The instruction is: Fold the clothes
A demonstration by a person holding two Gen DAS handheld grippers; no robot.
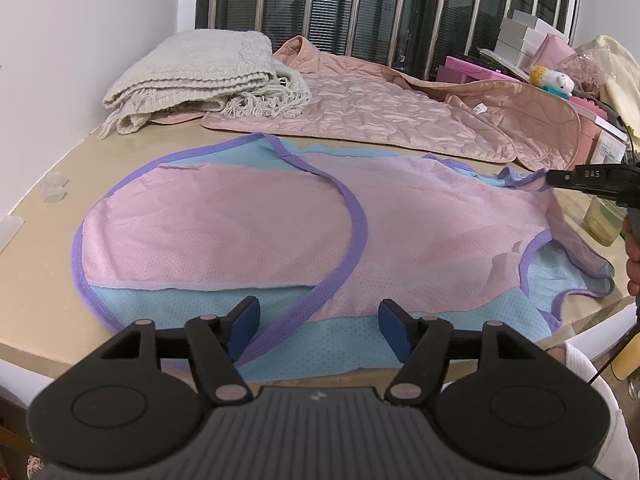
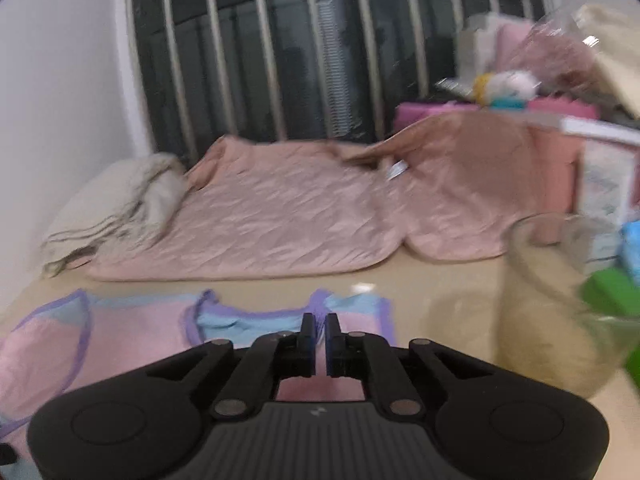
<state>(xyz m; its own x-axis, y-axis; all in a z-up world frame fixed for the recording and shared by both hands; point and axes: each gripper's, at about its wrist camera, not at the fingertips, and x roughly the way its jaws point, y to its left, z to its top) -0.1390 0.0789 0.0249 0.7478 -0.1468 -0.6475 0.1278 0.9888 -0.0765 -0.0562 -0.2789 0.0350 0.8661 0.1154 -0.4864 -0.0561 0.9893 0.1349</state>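
A beige bench stands against a white wall and a barred dark window; at its far side lie a folded cream knitted blanket and a quilted pink jacket, with boxes and a soft toy piled at the right.

The task's garment, a pink-and-blue mesh vest edged in purple, lies spread flat on the near half of the bench, one side already turned over so that its pink face covers part of the blue.

Our left gripper hangs over the near blue hem with its jaws spread wide and nothing between them.

Our right gripper reaches in at the vest's shoulder end; its jaws are pressed almost together and a purple-edged strap sits in the narrow gap, apparently pinched. From the left wrist view the same strap is drawn up into the black fingertips.

We judge the step in hand to be carrying the shoulder end over toward the hem.

- Keep the pinch on the bound edge, not the thin mesh, which would slip or stretch.
- Lift only enough to clear the cloth beneath.
- Steer clear of the glass jar just beside the right gripper.
- Let the left gripper hold the near hem down so the lower layer does not drag.
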